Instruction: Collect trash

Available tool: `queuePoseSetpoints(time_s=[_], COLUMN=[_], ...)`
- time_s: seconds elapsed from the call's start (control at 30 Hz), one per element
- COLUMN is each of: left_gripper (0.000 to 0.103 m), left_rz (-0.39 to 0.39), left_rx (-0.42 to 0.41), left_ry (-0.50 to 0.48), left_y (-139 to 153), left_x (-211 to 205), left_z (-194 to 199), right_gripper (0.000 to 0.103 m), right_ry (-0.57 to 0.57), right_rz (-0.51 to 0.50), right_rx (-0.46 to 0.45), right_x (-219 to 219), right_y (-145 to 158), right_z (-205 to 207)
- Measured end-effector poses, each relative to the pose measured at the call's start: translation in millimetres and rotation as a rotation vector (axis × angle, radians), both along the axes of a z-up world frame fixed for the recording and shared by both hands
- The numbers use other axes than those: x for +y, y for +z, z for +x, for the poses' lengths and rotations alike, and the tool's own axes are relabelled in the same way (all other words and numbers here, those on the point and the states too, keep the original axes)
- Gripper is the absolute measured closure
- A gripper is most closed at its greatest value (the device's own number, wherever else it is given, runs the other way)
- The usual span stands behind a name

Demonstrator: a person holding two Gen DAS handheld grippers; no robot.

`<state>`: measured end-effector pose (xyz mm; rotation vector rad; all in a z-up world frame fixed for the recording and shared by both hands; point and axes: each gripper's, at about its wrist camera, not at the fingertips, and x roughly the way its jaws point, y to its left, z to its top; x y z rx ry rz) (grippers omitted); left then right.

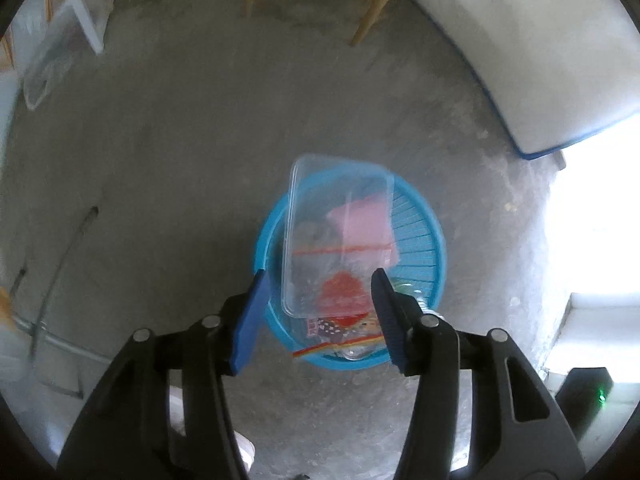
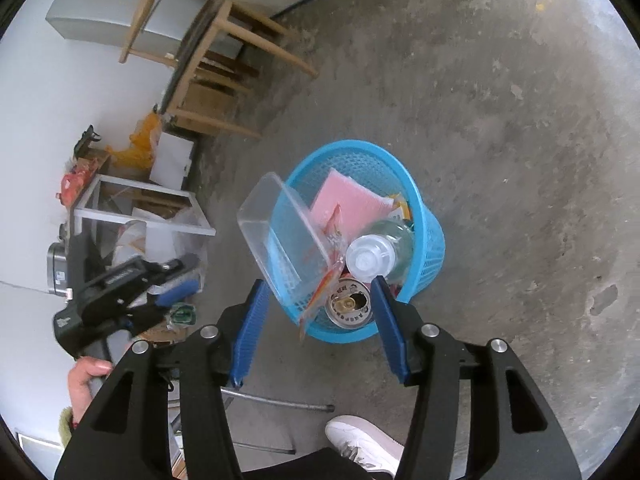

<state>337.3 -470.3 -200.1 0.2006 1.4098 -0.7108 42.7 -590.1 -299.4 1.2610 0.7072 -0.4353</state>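
Observation:
A blue plastic basket (image 1: 434,240) (image 2: 430,248) stands on the concrete floor, full of trash. A clear plastic container (image 1: 320,208) (image 2: 276,224) leans over its rim beside a pink foam sheet (image 1: 364,220) (image 2: 344,196). A plastic bottle (image 2: 376,256), a drink can (image 2: 348,306) and red wrappers (image 1: 340,292) lie inside. My left gripper (image 1: 320,274) hangs open above the basket, its pads clear of the container. My right gripper (image 2: 320,282) is open too, over the can and bottle, holding nothing. A hand carries the left gripper (image 2: 176,292) at the left of the right wrist view.
Wooden stools (image 2: 216,60) and a grey cabinet (image 2: 100,4) stand by the wall, with a white frame (image 2: 140,200) and clutter near them. A white shoe (image 2: 360,440) and a metal rod (image 2: 280,400) are close by. A white, blue-edged slab (image 1: 520,60) lies far right.

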Motion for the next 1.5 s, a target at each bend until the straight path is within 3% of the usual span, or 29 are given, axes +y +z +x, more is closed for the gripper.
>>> queuePoseSetpoints(time_s=[0.23, 0.4, 0.5, 0.57, 0.73, 0.87, 1.0, 1.07, 1.3, 1.37, 1.5], left_gripper=[0.041, 0.028, 0.018, 0.015, 0.009, 0.009, 0.009, 0.009, 0.009, 0.009, 0.009], left_rz=[-0.167, -0.278, -0.327, -0.354, -0.334, -0.281, -0.143, -0.113, -0.081, -0.070, -0.069], left_rx=[-0.127, -0.279, -0.338, -0.386, -0.478, -0.502, -0.574, -0.592, -0.622, -0.646, -0.603], left_ry=[-0.081, -0.121, -0.098, -0.028, 0.246, 0.432, 0.465, 0.460, 0.471, 0.485, 0.473], left_y=[113.0, 186.6, 210.8, 223.1, 222.5, 210.3, 195.2, 187.2, 172.8, 171.3, 163.9], left_x=[58.4, 136.9, 187.9, 228.8, 309.4, 348.9, 363.8, 362.8, 370.9, 371.8, 372.3], left_z=[-31.2, -85.0, -119.0, -144.9, -189.6, -207.3, -231.9, -240.8, -272.1, -281.7, -291.0], right_gripper=[0.051, 0.047, 0.037, 0.024, 0.007, 0.007, 0.007, 0.006, 0.006, 0.006, 0.006], right_ry=[0.060, 0.198, 0.267, 0.298, 0.346, 0.362, 0.347, 0.330, 0.377, 0.396, 0.422], right_rz=[-0.055, -0.274, -0.431, -0.532, -0.762, -0.919, -0.997, -1.024, -1.157, -1.154, -1.109], right_rx=[-0.024, -0.022, -0.036, -0.045, -0.082, -0.058, -0.033, 0.003, 0.090, 0.101, 0.137], right_x=[23.9, 72.1, 106.1, 129.6, 197.9, 253.1, 286.6, 299.3, 335.9, 339.7, 335.2], right_y=[37.7, 104.6, 146.5, 171.7, 227.3, 255.3, 264.9, 268.0, 267.5, 265.0, 257.9], right_z=[-14.7, -19.8, -27.3, -32.9, -48.5, -61.4, -73.3, -77.6, -86.3, -88.6, -87.2])
